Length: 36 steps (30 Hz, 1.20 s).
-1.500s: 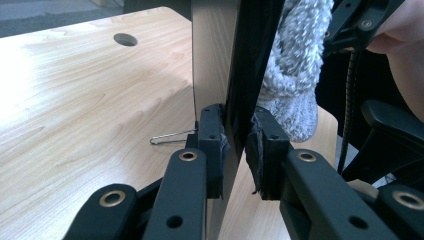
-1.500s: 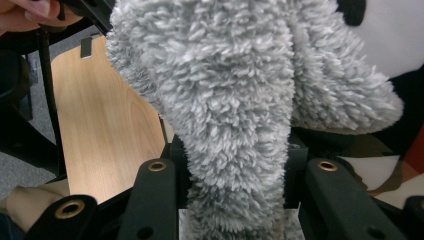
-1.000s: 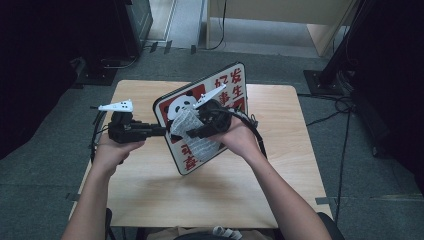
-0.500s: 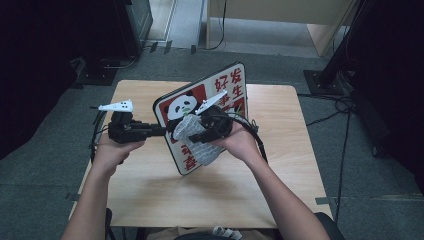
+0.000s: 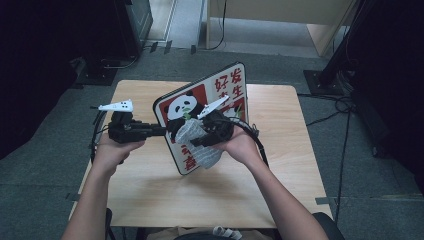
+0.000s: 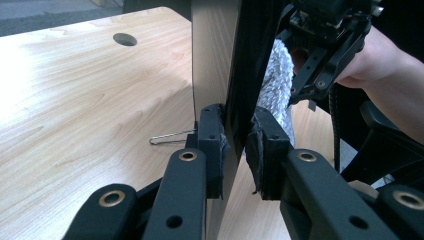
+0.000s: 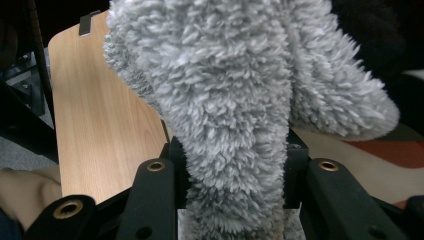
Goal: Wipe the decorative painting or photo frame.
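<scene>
The jaws of the left gripper (image 6: 234,150) are clamped on the near-left edge of a panda sign board (image 5: 200,112), one pad on its plain back and the other on its printed face, so the board stands on edge, tilted, over the middle of the worktop (image 5: 150,185). In the left gripper view the board (image 6: 215,55) rises straight up between the two black pads, and a thin wire clip (image 6: 170,137) sticks out from its back just beside the left pad.

The jaws of the right gripper (image 7: 235,165) are closed tight on a fluffy grey cloth (image 7: 235,85), which bulges up and over them. In the high view the right gripper (image 5: 212,131) presses that cloth (image 5: 197,142) against the lower part of the board's printed face, below the panda picture and beside the red characters. The left gripper (image 5: 131,129) sits near the worktop's left edge, its jaws pointing level toward the board.

Both forearms come in from the near edge of the worktop. A round cable hole (image 6: 124,39) shows in the worktop behind the board.
</scene>
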Motion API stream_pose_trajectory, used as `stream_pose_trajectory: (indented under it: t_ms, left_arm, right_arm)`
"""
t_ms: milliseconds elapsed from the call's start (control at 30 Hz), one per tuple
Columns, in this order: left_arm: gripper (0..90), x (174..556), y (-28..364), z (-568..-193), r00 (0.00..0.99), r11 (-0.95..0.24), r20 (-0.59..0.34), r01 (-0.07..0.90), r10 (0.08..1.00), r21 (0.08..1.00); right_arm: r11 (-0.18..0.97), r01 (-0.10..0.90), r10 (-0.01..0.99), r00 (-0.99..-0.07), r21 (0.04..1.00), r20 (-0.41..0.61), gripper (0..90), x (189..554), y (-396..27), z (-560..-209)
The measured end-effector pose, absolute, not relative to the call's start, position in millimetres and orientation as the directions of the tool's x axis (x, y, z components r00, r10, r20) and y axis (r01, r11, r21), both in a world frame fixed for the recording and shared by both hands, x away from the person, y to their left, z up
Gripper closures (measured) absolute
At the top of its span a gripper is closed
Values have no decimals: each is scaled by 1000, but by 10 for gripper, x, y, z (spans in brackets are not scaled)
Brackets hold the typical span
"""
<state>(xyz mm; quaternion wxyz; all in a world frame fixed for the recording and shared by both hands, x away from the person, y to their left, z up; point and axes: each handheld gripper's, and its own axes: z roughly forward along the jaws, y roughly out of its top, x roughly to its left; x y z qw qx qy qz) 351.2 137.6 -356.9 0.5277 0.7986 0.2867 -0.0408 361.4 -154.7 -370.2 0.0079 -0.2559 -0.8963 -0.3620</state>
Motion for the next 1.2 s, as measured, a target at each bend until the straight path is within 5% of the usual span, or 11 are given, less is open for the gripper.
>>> stream_pose_trajectory:
  t_ms: [1200]
  left_arm:
    - [777,3509,1371,-3571,832,-277,-368,501,415,820]
  right_arm:
    - [648,495,455,-861,579,227,625,3531,-1596,-4202]
